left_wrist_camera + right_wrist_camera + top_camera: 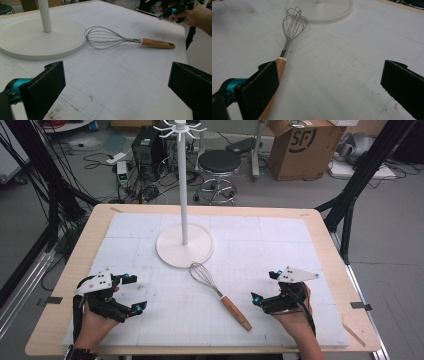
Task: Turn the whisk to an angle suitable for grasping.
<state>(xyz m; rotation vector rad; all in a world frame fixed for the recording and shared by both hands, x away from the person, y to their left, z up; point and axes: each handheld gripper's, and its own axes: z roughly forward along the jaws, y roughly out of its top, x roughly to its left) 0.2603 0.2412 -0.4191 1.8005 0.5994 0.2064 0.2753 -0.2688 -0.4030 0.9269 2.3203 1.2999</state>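
Whisk: I am seeing the whisk (pixel 218 293) lying flat on the white mat (pixel 300 250) near the middle of the worktop (pixel 75 270), wire head toward the stand, wooden handle toward my side.
Whisk head: its wires are lying just beside the rim of the stand's round base (pixel 170 251); I cannot tell whether they are touching it.
Stand: the white pole (pixel 182 190) is rising upright from the base, with hooks at the top.
Left gripper: I am holding the left gripper (pixel 133 292) low over the mat, well apart from the whisk on its left; its jaws are standing wide apart with nothing between them.
Right gripper: the right gripper (pixel 264 286) is sitting near the handle on its right, jaws spread wide and gripping nothing; in the right gripper view the handle (pixel 279 67) is passing partly behind one jaw, not between the two.
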